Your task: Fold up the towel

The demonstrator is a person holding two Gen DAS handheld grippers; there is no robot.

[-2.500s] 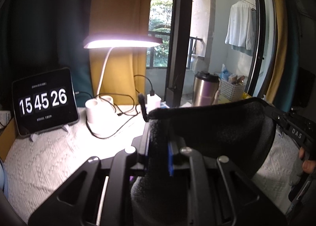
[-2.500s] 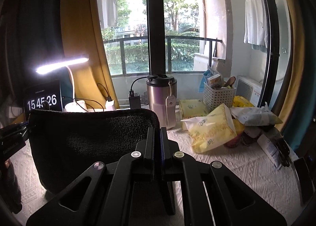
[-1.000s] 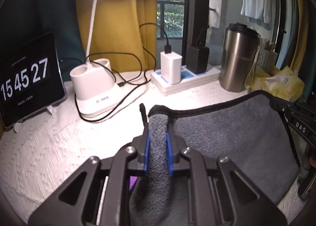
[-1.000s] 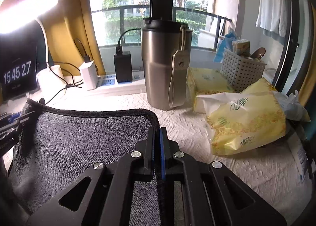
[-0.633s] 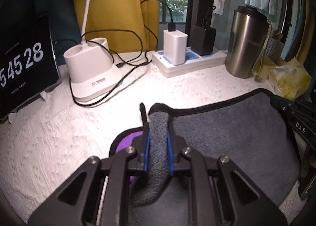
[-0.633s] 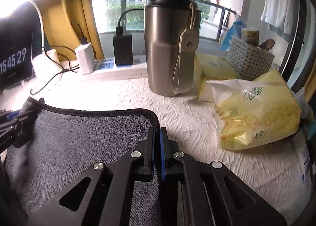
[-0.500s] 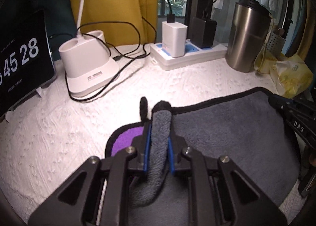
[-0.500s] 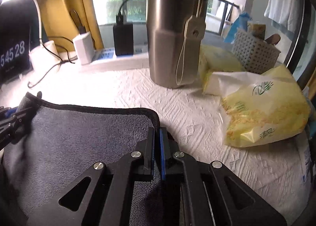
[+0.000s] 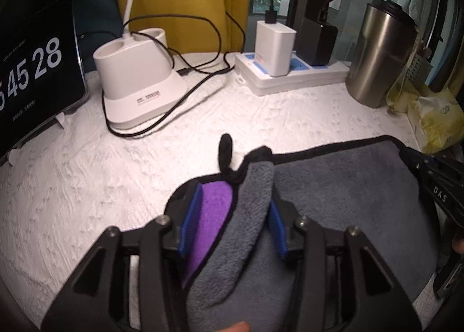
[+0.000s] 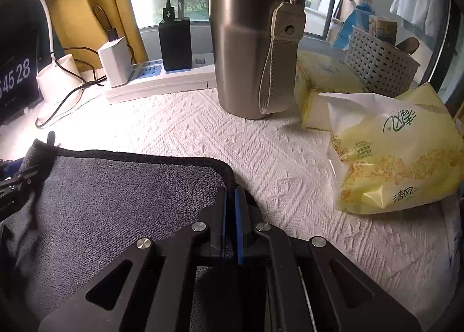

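The towel [image 9: 342, 187] is a thick, matt grey cloth with a fuzzy pile, edged in black stitching, and shows a purple plush underside [image 9: 211, 213]. The worktop [image 10: 261, 152] is covered by a white cloth with a raised, woven pattern, rough to the eye. The tumbler [image 10: 249, 39] is brushed metal with a soft sheen and carries a woven fabric strap [image 10: 278, 65]. The lamp base [image 9: 139, 79] and power strip [image 10: 174, 79] are smooth white plastic. The tissue pack [image 10: 394, 155] is glossy, crinkled plastic film. Each gripper [image 9: 232, 221] [image 10: 230, 216] is matt black plastic with blue pads and shiny metal screws.
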